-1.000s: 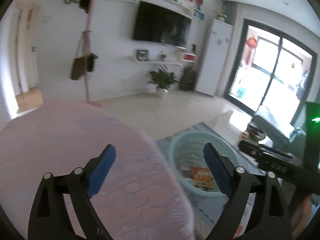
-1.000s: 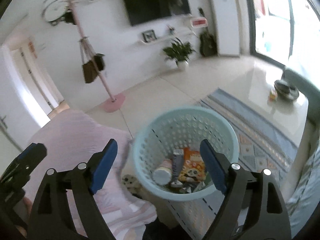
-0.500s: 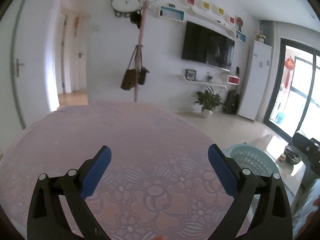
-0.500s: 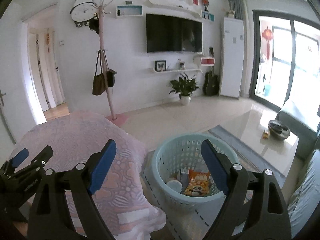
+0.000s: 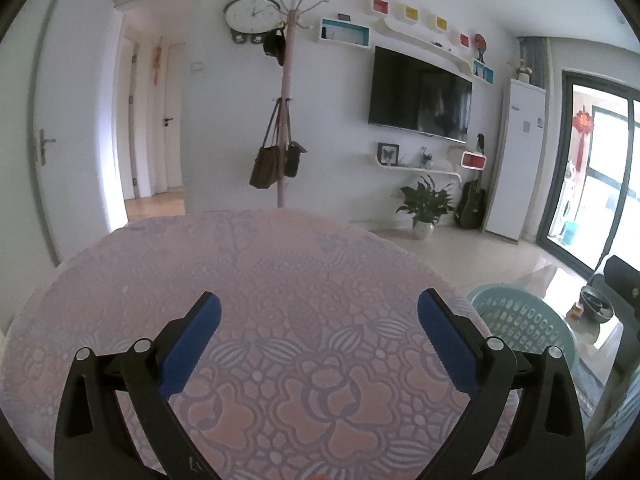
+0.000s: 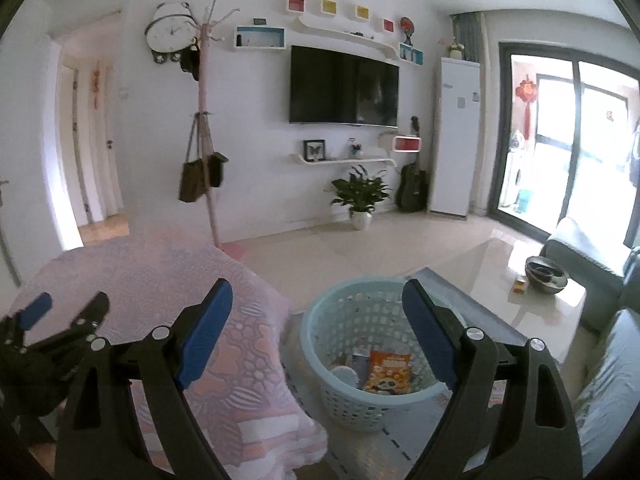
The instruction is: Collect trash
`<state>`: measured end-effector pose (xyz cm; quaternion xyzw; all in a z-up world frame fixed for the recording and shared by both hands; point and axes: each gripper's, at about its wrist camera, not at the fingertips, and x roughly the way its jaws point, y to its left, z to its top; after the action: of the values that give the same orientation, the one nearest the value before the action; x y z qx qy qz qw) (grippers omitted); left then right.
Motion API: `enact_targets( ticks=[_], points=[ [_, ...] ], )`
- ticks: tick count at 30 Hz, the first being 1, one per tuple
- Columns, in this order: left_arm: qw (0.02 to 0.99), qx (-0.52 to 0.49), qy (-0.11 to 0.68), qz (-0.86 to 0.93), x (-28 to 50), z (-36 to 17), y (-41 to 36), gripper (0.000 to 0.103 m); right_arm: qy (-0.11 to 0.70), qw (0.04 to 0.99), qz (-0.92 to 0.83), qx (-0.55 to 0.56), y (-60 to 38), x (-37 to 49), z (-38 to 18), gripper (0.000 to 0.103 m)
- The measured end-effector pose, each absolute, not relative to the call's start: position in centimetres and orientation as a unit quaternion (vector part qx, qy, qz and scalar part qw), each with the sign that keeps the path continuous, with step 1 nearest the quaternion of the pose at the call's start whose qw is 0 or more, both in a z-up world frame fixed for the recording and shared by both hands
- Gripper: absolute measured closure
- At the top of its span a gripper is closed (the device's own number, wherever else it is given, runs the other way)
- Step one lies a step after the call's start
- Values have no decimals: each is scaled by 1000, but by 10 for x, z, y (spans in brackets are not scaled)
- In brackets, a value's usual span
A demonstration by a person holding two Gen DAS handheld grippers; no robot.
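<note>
Left-wrist view: the left gripper (image 5: 319,312) fills the lower half of the frame, its jaws spread wide with nothing between them; they have just been opening further. Beneath and beyond them lies the table (image 5: 280,264) under a pink floral cloth, on which no trash is visible. The basket (image 5: 516,320), pale blue and perforated, shows only its rim at lower right, just beside the table edge.

Right-wrist view: the right gripper (image 6: 317,304) sits at lower centre, jaws likewise well apart and empty. Between and below them stands the basket (image 6: 320,344) on a rug, holding an orange snack packet (image 6: 388,372) and a white cup-like item (image 6: 346,374). The left gripper (image 6: 66,312) appears at lower left, above the table (image 6: 160,264).

Judged step: searching for any remaining trash. To do it well, sweep both cameras slowly over the cloth and the floor around the basket before committing, keep the jaws open on approach, and descend squarely over a found item so that the cloth is not pinched with it.
</note>
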<state>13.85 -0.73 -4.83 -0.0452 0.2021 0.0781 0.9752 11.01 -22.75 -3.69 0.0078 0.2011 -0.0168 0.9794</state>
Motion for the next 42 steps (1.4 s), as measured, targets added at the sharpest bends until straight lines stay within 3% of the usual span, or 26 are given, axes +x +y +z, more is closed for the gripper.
enact_targets(
  ticks=[42],
  points=[
    [977,-5,200,70,132,-54,-28,8,222,975,-22,19,-238,125,-45,21]
  ],
)
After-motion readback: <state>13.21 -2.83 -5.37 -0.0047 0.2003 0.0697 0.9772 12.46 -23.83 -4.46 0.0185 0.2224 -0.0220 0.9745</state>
